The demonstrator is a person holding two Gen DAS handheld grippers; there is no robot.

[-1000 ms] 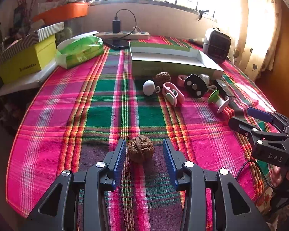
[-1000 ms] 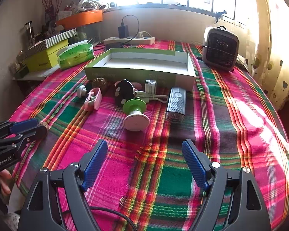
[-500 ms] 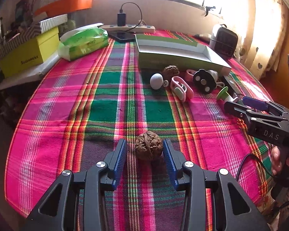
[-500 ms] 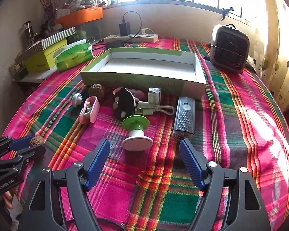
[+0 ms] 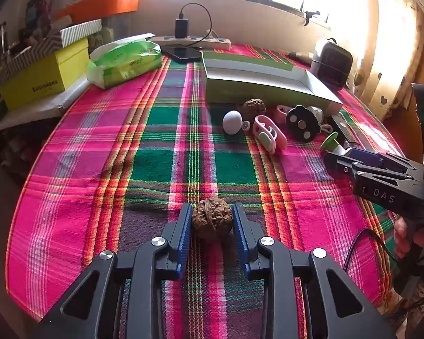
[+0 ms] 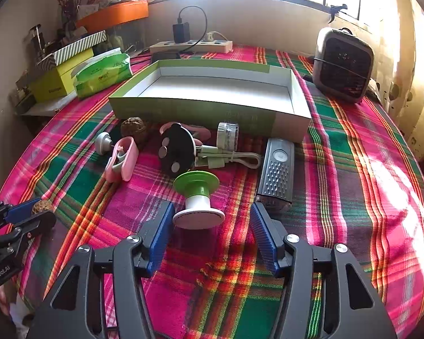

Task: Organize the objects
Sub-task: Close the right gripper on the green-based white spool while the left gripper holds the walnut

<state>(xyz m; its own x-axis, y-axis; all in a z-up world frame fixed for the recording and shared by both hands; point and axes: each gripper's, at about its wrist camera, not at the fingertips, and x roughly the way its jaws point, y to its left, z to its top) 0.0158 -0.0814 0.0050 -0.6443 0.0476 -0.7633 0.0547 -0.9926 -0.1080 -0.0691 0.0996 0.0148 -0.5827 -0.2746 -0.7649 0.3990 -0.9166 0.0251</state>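
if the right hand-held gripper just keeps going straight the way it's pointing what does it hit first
Most likely the green-and-white spool, lying just ahead of the closing right hand-held gripper, nearer its left pad. Depth is hard to judge.

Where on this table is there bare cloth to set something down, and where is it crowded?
Free: the cloth left of the white ball, toward the tissue pack; the cloth right of the grater, below the heater; inside the box. Crowded: the strip along the box's near wall.
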